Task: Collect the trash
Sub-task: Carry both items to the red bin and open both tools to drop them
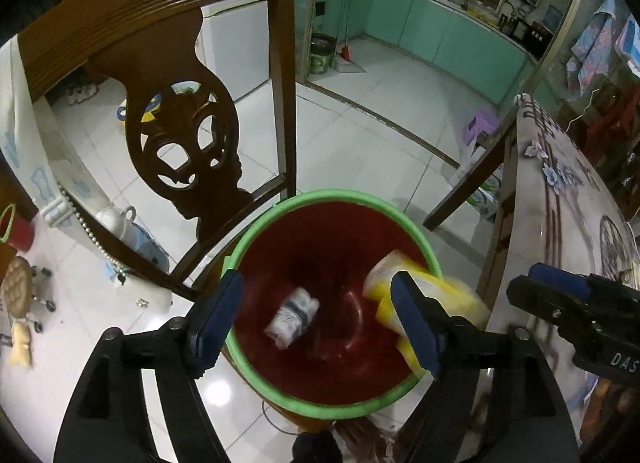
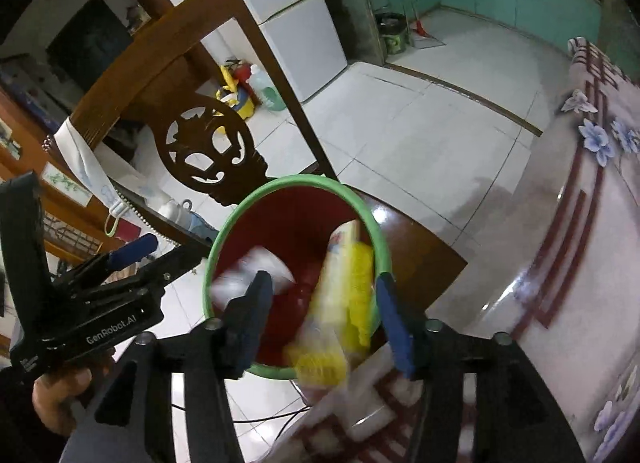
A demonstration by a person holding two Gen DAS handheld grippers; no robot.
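Both grippers hang over the green-rimmed red plastic bin (image 1: 320, 247) on the chair seat: left gripper (image 1: 316, 319) open above a crumpled white wrapper (image 1: 291, 317), right gripper (image 2: 324, 317) open, blurred yellow packet (image 2: 340, 303) between its jaws.

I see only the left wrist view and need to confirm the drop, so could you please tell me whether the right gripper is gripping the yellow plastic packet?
Observer: No, the right gripper stands open; the yellow plastic packet is blurred between its fingers, pads apparently clear, over the green-rimmed red bin.
Operator: What does the bin stand on?
Observer: A glossy brown wooden chair seat.
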